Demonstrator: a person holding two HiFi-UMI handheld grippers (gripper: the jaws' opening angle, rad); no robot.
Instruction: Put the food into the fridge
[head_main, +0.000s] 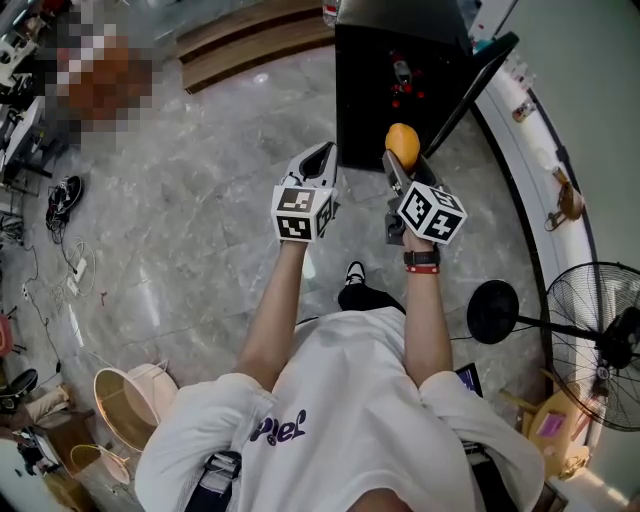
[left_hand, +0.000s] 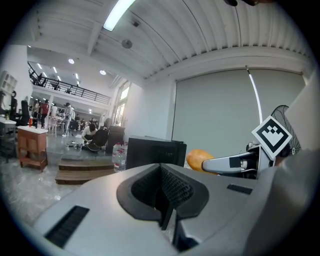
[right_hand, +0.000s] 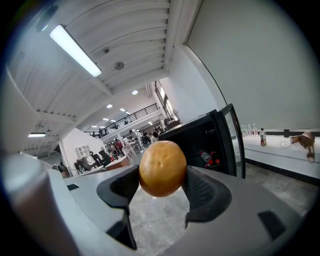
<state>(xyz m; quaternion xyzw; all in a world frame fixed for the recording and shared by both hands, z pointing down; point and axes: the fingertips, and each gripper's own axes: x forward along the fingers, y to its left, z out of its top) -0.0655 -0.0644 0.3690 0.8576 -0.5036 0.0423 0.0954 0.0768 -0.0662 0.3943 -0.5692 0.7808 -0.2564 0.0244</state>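
Left tongs (left_hand: 164, 197): shut, nothing between.
Right tongs (right_hand: 162, 182): clamped on fruit (right_hand: 162, 162), held in air just near of fridge (head_main: 360, 100).
Door (head_main: 478, 85) open, swung right.
Step, by judgement: carrying fruit in. Next move calls for reach forward to free shelf, then release.
Fridge interior dark: shelves and free space hard to make out, red items (right_hand: 210, 159) inside unidentifiable. Fridge far end cut off in head view.

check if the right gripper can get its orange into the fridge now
Probably yes: the fridge stands with its door open, and nothing shows between the right gripper holding the orange and it.
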